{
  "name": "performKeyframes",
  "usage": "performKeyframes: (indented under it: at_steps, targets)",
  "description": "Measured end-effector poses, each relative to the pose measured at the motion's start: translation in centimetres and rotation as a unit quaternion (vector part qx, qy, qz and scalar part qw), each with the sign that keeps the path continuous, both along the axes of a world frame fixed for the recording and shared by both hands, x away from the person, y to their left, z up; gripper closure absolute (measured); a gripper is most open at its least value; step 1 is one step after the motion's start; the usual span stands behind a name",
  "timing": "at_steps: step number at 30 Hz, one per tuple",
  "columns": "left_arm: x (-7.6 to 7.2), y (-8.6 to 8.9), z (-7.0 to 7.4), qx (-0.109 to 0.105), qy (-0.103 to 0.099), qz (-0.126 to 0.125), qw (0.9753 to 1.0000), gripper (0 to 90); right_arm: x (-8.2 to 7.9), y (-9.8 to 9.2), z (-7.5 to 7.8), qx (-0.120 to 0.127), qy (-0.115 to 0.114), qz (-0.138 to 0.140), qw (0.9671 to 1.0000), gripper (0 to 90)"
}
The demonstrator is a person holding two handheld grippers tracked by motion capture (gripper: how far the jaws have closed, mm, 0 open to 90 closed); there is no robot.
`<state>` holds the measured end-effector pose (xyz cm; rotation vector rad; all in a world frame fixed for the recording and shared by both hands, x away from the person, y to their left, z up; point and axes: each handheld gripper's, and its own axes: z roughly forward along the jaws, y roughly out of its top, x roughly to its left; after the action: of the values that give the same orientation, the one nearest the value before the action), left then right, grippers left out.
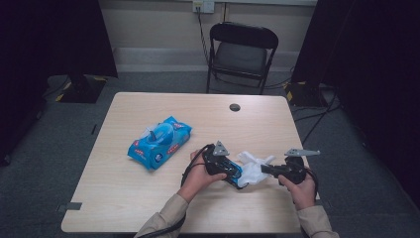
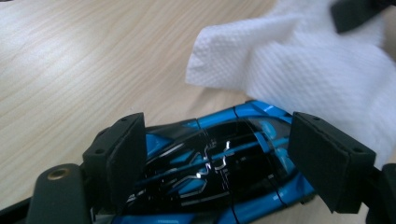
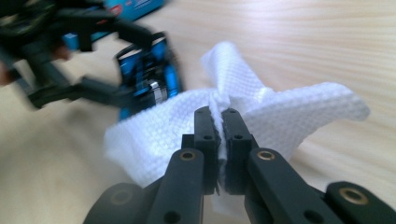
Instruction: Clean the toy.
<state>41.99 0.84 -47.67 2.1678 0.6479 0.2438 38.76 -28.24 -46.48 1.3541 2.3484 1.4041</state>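
Near edge of the table point(image 1: 124, 208): two forearms in tan sleeves come in, each hand holding a gripper.

Left gripper point(image 1: 229, 171), near centre: its pads sit against both flanks of a blue-and-black toy car point(image 2: 219, 163), clamped on it. The car rests low over the wood, its nose pointing toward the wipe.

Right gripper point(image 3: 220, 122), near right: jaws pressed together on a pinched fold of a white embossed wipe point(image 3: 289, 112). The wipe fans out to both sides of the pinch and lies between the two grippers point(image 1: 255, 168), touching or draped against the car's far end.

Farther left, mid-table: a blue wipes pack point(image 1: 159, 141), lid flap raised, well apart from the grippers.

Far edge: a small dark grommet hole point(image 1: 235, 107). Beyond the table, a black folding chair point(image 1: 241, 52) by the wall.
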Motion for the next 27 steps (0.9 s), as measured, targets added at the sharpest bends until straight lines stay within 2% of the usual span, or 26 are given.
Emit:
performKeyframes:
  at_steps: [3, 7, 13, 14, 19, 23, 25, 27]
  targets:
    - [-0.4, 0.3, 0.2, 0.011, 0.001, -0.002, 0.9999, 20.7, 0.7, -0.5, 0.0, 0.003, -0.007, -0.026, 0.9996, 87.0]
    - [-1.0, 0.6, 0.3, -0.001, -0.003, -0.001, 1.0000, 21.9, 2.1, -0.8, 0.0, 0.003, -0.020, -0.045, 0.9988, 86.9]
    - [-1.4, 0.9, 0.2, 0.008, 0.004, -0.003, 1.0000, 22.4, 4.3, -0.1, 0.5, -0.008, -0.033, -0.073, 0.9968, 86.8]
    - [-1.3, 1.0, -0.1, 0.009, 0.008, -0.001, 0.9999, 22.4, 4.7, 0.2, 0.5, -0.011, -0.035, -0.077, 0.9963, 86.8]
    - [-1.4, 1.2, -0.3, 0.009, 0.002, -0.003, 1.0000, 20.7, 6.0, 1.7, 0.4, -0.024, -0.034, -0.085, 0.9955, 86.7]
    - [-1.5, 1.3, -0.4, 0.000, 0.002, -0.003, 1.0000, 20.2, 7.0, 3.9, -0.7, -0.027, -0.025, -0.087, 0.9955, 86.3]
    - [-1.5, 1.4, -0.5, -0.001, -0.003, -0.001, 1.0000, 20.1, 7.2, 5.0, -1.4, -0.027, -0.018, -0.073, 0.9968, 86.0]
    - [-1.6, 1.4, -0.6, -0.003, -0.004, -0.001, 1.0000, 20.2, 7.3, 6.1, -1.9, -0.041, -0.013, -0.066, 0.9969, 85.6]
